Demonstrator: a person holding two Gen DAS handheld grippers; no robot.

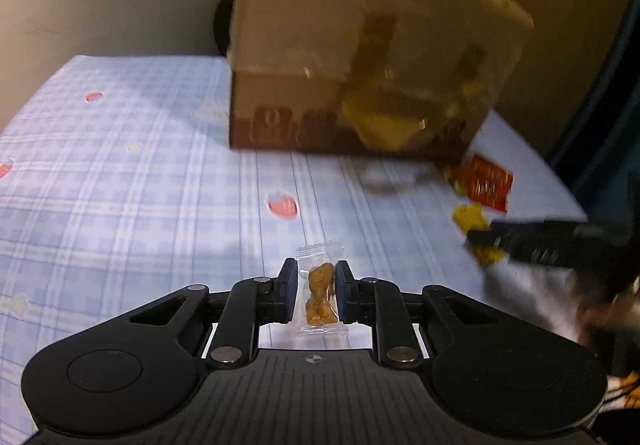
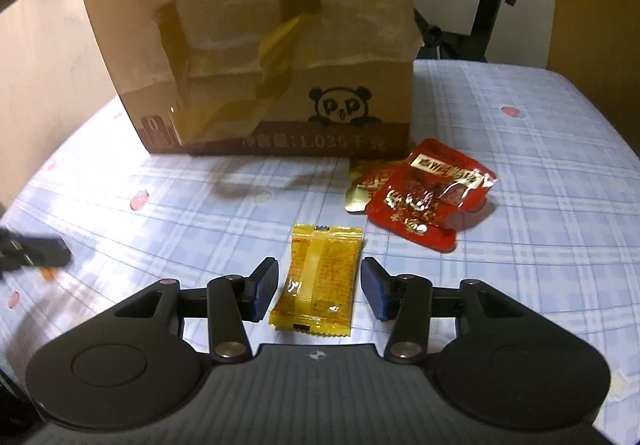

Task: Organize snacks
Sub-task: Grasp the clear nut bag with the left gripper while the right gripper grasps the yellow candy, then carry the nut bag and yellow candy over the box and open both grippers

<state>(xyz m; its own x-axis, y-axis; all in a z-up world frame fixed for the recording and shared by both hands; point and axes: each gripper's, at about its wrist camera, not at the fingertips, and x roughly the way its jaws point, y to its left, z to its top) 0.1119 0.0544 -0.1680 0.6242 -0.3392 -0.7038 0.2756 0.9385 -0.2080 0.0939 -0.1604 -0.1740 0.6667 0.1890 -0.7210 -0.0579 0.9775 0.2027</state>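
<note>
Yellow crinkled foil snack packet (image 2: 316, 281) lies between the right gripper (image 2: 319, 287) pads, ungripped, long axis toward 12 o'clock. Left gripper (image 1: 317, 295) clamps a clear-wrapped brown snack (image 1: 319, 295). Cardboard box (image 2: 256, 45) stands at 12 o'clock.

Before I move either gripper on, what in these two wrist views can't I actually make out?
- Cardboard box: inside hidden by its walls in both views; top cut off by the frame edge.
- Gold packet: right wrist view, mostly covered by the red packet.
- Right gripper: left wrist view, motion-blurred; the yellow packet is partly hidden behind it.
- Box print: left wrist view, smeared by blur.
</note>
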